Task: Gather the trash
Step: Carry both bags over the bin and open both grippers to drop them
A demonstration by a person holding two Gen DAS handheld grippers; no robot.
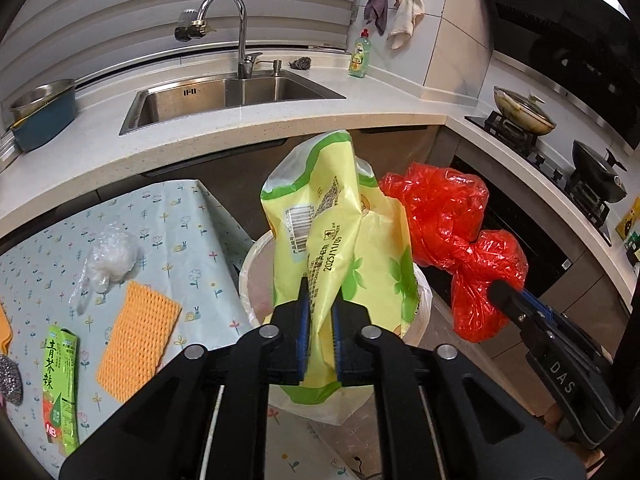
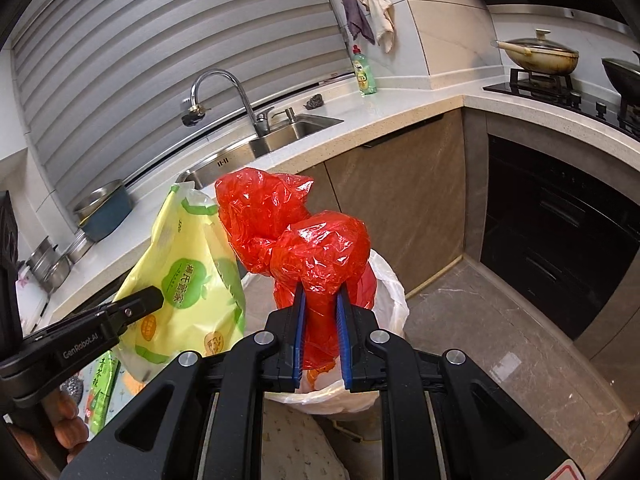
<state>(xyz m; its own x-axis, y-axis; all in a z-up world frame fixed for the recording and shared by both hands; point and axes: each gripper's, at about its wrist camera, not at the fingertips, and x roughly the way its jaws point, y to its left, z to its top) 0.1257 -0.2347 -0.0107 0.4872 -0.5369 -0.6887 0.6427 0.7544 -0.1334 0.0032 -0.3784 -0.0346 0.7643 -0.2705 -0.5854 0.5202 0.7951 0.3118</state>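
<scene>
In the left wrist view, the left gripper (image 1: 320, 312) at bottom centre was clamped on a yellow-green bag (image 1: 336, 232), which stood up from its jaws over the white bin (image 1: 416, 328) at frame centre. To its right, the right gripper (image 1: 500, 292) pinched a red bag (image 1: 452, 216), held beside the yellow-green one and nearly touching it.

In the right wrist view, the right gripper (image 2: 320, 312) was closed narrowly on the red bag (image 2: 312, 248) above the bin (image 2: 394, 292), whose white liner showed behind it. The left gripper (image 2: 156, 296) entered from the lower left with the yellow-green bag (image 2: 192, 280).

At lower left of the left view, a table (image 1: 192, 208) carried a clear wrap (image 1: 110, 258), an orange net (image 1: 138, 340) and a green carton (image 1: 60, 388).
</scene>
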